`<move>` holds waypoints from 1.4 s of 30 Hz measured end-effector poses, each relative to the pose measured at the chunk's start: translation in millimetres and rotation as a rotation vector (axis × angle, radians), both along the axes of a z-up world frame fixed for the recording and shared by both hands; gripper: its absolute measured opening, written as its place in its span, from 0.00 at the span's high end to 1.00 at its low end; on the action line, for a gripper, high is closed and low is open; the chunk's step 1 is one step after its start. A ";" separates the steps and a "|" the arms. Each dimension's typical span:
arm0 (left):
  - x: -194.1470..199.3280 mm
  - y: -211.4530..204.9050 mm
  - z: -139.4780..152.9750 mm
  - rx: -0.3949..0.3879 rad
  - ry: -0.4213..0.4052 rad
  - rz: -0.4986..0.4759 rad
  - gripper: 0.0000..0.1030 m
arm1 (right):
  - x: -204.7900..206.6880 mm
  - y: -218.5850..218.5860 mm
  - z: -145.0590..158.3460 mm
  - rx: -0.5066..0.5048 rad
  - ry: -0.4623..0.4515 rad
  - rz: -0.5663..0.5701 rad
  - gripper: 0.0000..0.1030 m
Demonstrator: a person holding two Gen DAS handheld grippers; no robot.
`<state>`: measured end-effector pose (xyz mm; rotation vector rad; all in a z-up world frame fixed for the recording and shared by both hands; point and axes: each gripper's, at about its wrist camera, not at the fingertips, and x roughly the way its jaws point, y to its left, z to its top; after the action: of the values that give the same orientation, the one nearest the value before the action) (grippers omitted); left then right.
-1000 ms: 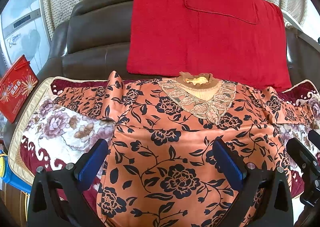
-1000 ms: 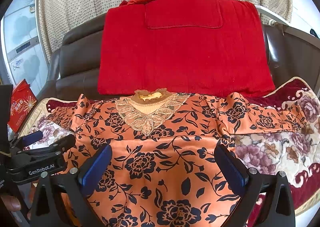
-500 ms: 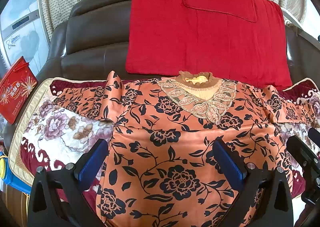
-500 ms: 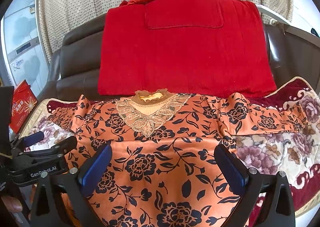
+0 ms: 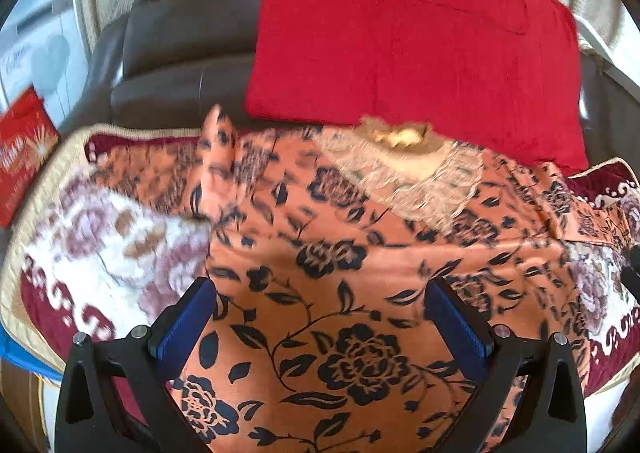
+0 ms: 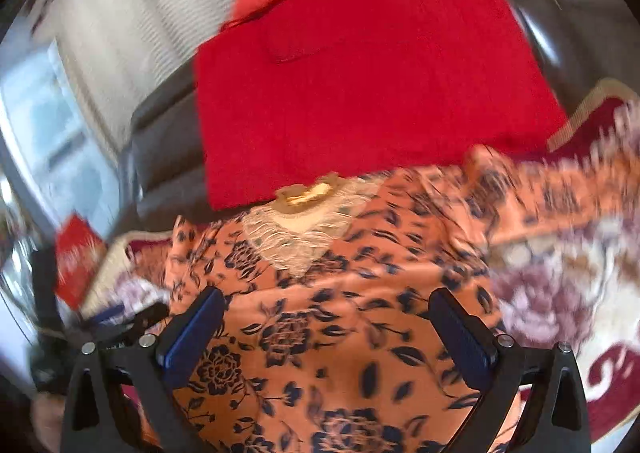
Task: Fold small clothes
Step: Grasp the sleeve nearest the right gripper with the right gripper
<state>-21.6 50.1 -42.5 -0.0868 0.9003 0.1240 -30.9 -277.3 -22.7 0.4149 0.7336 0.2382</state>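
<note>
The orange floral blouse (image 5: pixel 344 293) lies flat and face up on the patterned blanket (image 5: pixel 100 237) that covers the seat of a dark leather sofa (image 5: pixel 176 53). Its lace collar (image 5: pixel 416 177) points to 12 o'clock, toward the backrest, and the hem runs down to 6 o'clock beneath both cameras, so the long axis of the body goes 12 to 6 while the sleeves reach out toward 9 and 3.

The left tool (image 5: pixel 332 317) hovers over the lower body of the blouse with its blue pads wide apart and nothing between them. The left sleeve (image 5: pixel 168 169) lies at about 10 o'clock from it, spread over the blanket with a raised pleat at the shoulder.

The right tool (image 6: pixel 328 329) is also spread wide and empty, over the same lower panel. The right sleeve (image 6: pixel 560 193) stretches to about 2 o'clock in its view. That view is heavily blurred, so fine folds there cannot be read.

Judged from this layout, each sleeve sits on its own tool's side, and a fold inward across the long axis would likely come first.

No container is in view. A red towel (image 5: pixel 416 37) hangs over the backrest behind the collar, and a red box (image 5: pixel 24 157) stands off the sofa's edge at 9 o'clock.
</note>
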 end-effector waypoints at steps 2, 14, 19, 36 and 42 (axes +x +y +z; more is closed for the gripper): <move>4.8 7.5 -17.1 -0.007 0.043 0.019 0.00 | 7.3 -60.6 -19.5 0.115 0.041 -0.113 0.00; 12.8 27.3 -61.4 0.021 0.132 0.065 0.00 | 81.9 -359.3 -100.6 0.357 0.198 -0.681 0.27; 16.0 30.3 -63.9 0.046 0.138 0.064 0.00 | 118.0 -383.7 -110.7 0.325 0.237 -0.686 0.27; 9.0 68.0 -61.1 -0.028 0.086 0.137 0.00 | 155.9 -170.1 94.8 -0.014 -0.171 -0.201 0.93; -3.2 89.9 -48.3 -0.076 0.043 0.167 0.00 | 151.0 12.4 100.4 0.032 -0.184 0.116 0.67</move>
<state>-24.8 140.0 -90.8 -0.2306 0.9399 0.2481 120.1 -264.9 77.7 0.3756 0.5743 0.3926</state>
